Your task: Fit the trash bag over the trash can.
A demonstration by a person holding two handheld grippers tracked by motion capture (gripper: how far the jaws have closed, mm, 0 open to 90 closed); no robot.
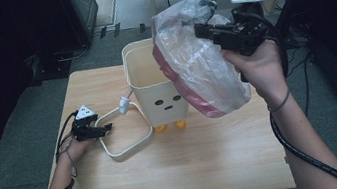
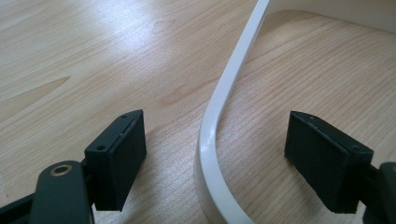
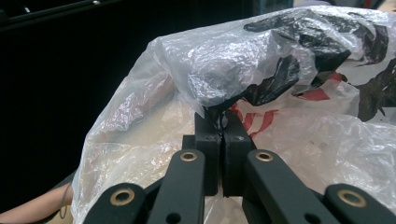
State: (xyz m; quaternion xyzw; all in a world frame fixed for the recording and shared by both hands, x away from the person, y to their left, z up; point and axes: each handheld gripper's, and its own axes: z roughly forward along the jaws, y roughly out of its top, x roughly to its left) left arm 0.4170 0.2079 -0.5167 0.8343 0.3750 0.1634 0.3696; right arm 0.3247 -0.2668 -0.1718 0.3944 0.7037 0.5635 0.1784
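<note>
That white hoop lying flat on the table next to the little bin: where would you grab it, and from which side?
Grip the white hoop on its thin curved band, at the bend nearest the left gripper. Probably best to come in low from the person's left, one pad inside the loop and one outside. The band stands on edge and is narrow, and the open fingers already straddle it without touching.

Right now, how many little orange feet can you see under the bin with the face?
2. Both orange feet sit under the front of the cream bin: one toward its left corner, the other beside it to the right. More may be hidden behind.
</note>
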